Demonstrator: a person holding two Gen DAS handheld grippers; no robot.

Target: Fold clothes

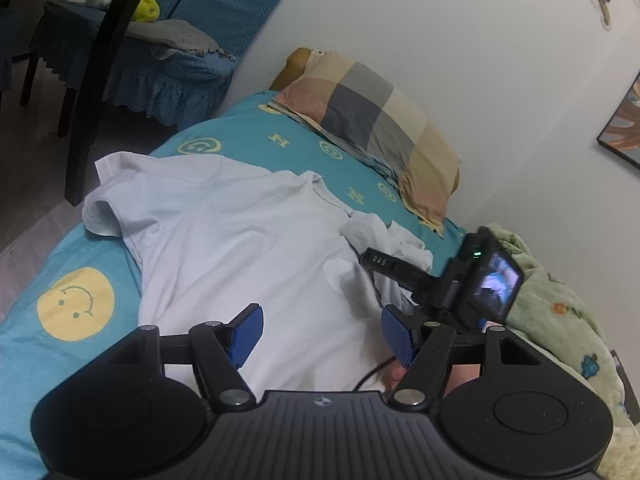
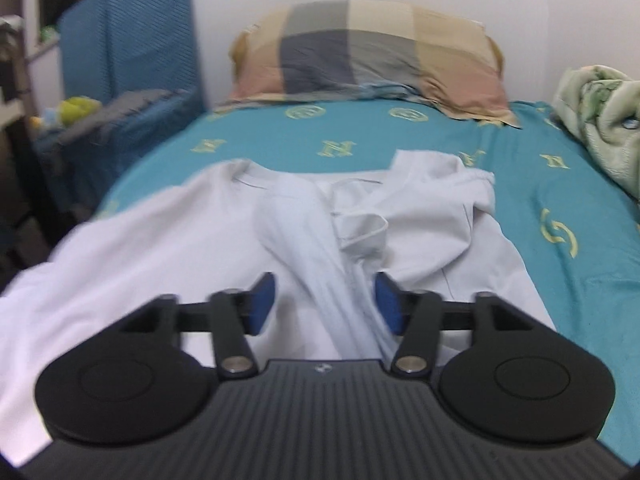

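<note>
Both grippers, left (image 1: 322,334) and right (image 2: 324,304), are hovering with jaws apart and empty over the white shirt (image 1: 240,240) lying on the bed (image 1: 248,128), so I'd be flattening the bunched right sleeve (image 2: 440,200) before creasing.

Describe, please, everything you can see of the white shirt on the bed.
The white shirt is a short-sleeved top of thin, soft-looking cloth with a stitched neckline. It lies spread on the teal bedsheet, neck toward the checked pillow. One sleeve lies out flat near the bed's edge; the other side is turned in over the body in rumpled folds. Nothing grips it.
</note>
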